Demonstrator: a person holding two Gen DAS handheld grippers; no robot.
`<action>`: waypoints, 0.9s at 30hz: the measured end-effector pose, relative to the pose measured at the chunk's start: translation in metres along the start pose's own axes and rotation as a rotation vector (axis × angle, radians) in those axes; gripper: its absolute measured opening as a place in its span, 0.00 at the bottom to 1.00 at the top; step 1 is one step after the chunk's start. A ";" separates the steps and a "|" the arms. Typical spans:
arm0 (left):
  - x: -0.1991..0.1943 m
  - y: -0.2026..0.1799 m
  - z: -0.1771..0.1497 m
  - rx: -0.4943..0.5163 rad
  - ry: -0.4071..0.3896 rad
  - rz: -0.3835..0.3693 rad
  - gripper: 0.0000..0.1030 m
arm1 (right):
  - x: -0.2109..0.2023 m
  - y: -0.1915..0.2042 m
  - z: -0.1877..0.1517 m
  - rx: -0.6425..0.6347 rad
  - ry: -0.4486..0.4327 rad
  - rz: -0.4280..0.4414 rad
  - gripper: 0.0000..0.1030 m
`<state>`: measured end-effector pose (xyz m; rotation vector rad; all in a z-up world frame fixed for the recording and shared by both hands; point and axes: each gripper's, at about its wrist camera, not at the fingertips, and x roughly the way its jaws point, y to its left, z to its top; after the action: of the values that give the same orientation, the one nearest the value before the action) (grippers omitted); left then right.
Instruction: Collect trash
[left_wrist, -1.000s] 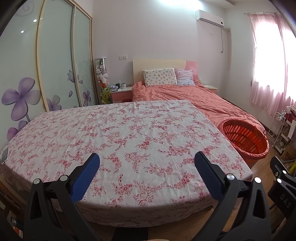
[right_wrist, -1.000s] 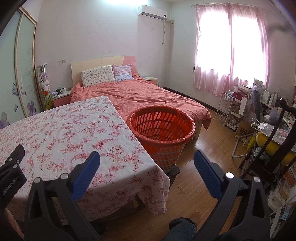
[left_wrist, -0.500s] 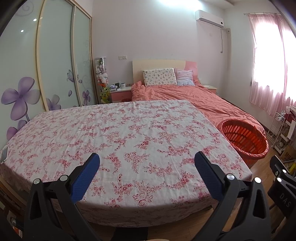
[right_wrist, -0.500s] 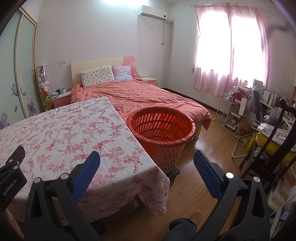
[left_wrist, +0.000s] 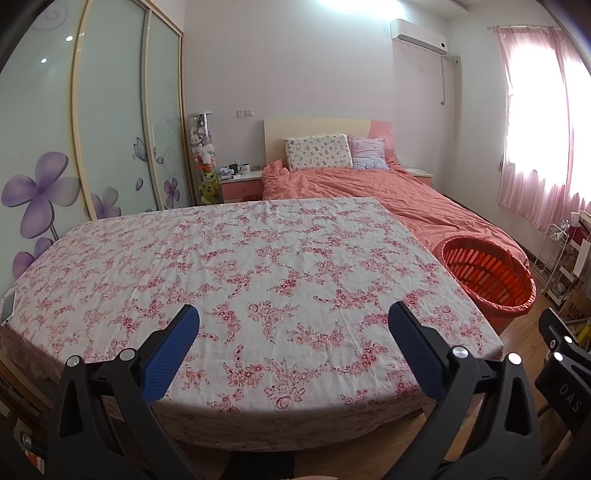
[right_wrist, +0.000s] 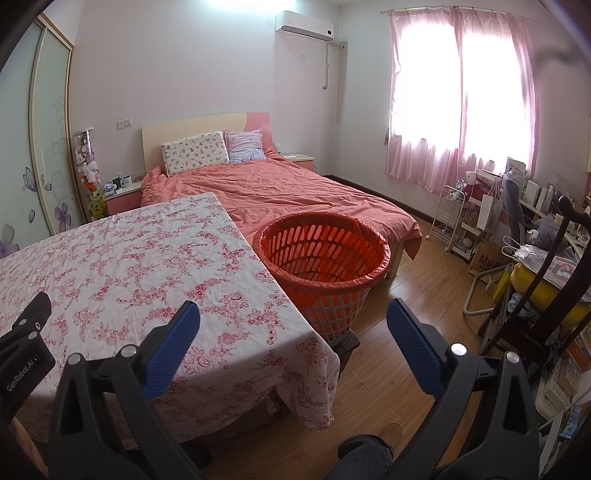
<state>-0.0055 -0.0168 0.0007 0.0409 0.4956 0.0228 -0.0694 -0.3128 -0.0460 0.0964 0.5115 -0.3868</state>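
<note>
Hovering wide open and empty over the near edge of the flowered table (left_wrist: 258, 266), left gripper (left_wrist: 293, 334) and right gripper (right_wrist: 293, 332), no trash in sight, orange basket (right_wrist: 325, 254) just right, nearer the right gripper.

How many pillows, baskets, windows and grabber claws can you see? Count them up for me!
Pillows: 2, a patterned one and a pink one
Orange baskets: 1
Windows: 1
Grabbers: 2, the left gripper and the right gripper, both open
Total: 6
</note>
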 end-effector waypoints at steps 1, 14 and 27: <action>0.000 0.000 0.000 0.000 0.000 0.000 0.98 | 0.000 0.000 0.000 0.000 0.000 0.000 0.96; 0.000 0.000 -0.001 -0.002 0.004 -0.002 0.98 | 0.000 0.000 0.000 0.000 -0.001 0.000 0.96; 0.002 -0.001 -0.003 -0.005 0.009 -0.003 0.98 | 0.000 0.000 0.000 0.001 -0.001 0.000 0.96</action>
<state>-0.0052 -0.0177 -0.0027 0.0355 0.5046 0.0209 -0.0698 -0.3130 -0.0464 0.0969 0.5106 -0.3869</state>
